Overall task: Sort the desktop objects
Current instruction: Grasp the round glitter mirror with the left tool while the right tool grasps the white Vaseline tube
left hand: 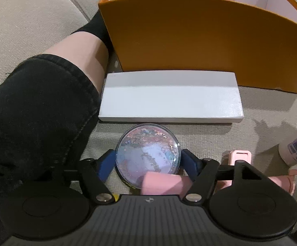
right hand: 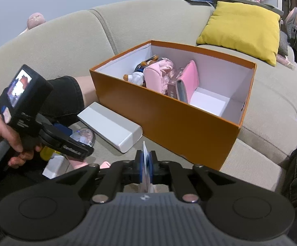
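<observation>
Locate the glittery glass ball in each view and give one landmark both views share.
Left wrist view: the glittery glass ball sits low in the centre, between the fingers of the open left gripper, just in front of the flat white box.
Right wrist view: only its top shows at lower left, behind the left gripper, beside the white box.
Shared landmark: the orange box, behind the white box in both views.

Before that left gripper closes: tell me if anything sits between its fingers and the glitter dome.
Nothing visible does. The left gripper straddles the glitter dome, blue fingers on either side. A pink object lies behind the dome, nearer the camera, not in either gap.
</observation>
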A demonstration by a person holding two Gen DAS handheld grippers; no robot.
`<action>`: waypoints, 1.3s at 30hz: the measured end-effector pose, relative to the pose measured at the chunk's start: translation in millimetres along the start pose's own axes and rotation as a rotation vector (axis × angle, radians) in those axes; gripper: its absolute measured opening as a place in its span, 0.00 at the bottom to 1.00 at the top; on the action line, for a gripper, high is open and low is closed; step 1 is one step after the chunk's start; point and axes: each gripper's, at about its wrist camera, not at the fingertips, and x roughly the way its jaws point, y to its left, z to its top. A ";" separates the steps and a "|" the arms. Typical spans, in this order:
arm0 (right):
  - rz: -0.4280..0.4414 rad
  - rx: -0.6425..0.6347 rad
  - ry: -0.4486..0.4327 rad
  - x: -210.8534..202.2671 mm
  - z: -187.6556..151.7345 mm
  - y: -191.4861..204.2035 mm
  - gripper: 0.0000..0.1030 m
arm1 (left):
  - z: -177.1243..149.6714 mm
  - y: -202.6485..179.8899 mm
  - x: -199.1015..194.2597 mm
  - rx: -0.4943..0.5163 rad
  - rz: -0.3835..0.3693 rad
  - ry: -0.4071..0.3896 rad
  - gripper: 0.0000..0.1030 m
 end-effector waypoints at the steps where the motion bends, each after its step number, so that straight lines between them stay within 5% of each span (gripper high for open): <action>1: 0.000 0.003 0.001 0.2 0.3 -0.2 0.05 | -1.7 0.9 -1.8 0.006 -0.003 0.000 0.78; 8: 0.000 0.009 0.007 1.1 1.4 -2.3 0.05 | -12.3 14.1 -10.7 -0.030 -0.086 -0.027 0.75; 9: 0.001 0.008 0.007 1.4 1.4 -1.8 0.05 | -13.2 16.4 -13.3 -0.041 -0.115 -0.034 0.54; 12: 0.002 0.008 0.007 1.7 1.3 -0.5 0.05 | -12.8 12.0 -29.2 -0.027 -0.147 -0.088 0.30; 14: 0.000 0.009 0.008 2.4 1.8 0.7 0.05 | -12.3 13.2 -28.7 -0.035 -0.180 -0.074 0.29; 17: -0.009 0.013 0.009 1.9 1.9 0.2 0.05 | -12.8 2.8 -27.6 -0.041 -0.129 -0.047 0.29; 19: -0.005 0.020 0.009 1.3 0.8 -1.8 0.05 | -5.9 8.4 -26.4 -0.044 -0.109 -0.054 0.32; 21: 0.001 0.028 0.009 1.3 0.5 -3.3 0.05 | -6.4 7.2 -25.4 -0.041 -0.087 -0.040 0.67; 27: 0.005 0.029 0.007 2.4 0.8 -2.8 0.05 | -8.5 -11.8 -16.2 0.004 -0.052 -0.030 0.83; 35: -0.002 0.035 0.006 3.9 1.3 -3.6 0.05 | -4.3 -17.0 -4.2 0.007 -0.006 0.013 0.91; 39: -0.037 0.034 0.003 2.4 1.1 -4.3 0.05 | -6.4 -9.1 -10.4 -0.038 -0.017 -0.014 0.78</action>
